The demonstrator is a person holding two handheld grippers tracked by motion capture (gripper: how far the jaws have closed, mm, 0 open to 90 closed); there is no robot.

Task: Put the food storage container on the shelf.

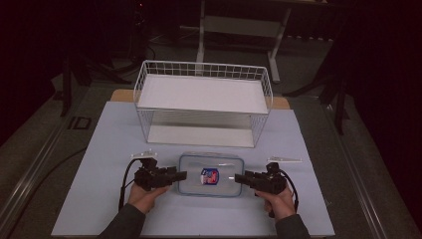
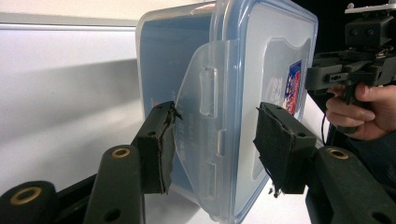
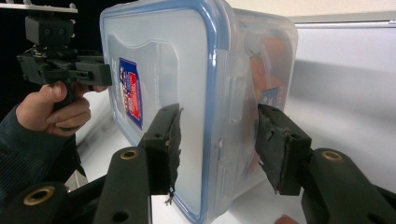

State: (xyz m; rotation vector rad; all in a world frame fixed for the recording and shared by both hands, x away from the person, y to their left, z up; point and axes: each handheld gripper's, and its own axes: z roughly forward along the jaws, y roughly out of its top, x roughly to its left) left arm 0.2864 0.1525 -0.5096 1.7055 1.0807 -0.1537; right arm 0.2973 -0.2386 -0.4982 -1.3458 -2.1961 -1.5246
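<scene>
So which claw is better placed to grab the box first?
Probably neither: the left claw and right claw are both open around opposite ends of the lidded plastic box, so both together looks likeliest.

A clear lidded container (image 1: 211, 174), trimmed in blue, is marked with a red-and-blue label (image 1: 209, 176). The wire shelf (image 1: 204, 94) is white; the counter (image 1: 99, 149), pale blue.

One clear plastic container (image 1: 211, 175) with a blue-rimmed lid sits on the table — one label (image 1: 209, 176) shows on that lid. One white wire shelf rack (image 1: 203, 102) stands behind it, with two levels. Two grippers are in view — a left gripper (image 1: 178, 176) and a right gripper (image 1: 241, 178) — each held by one hand
</scene>
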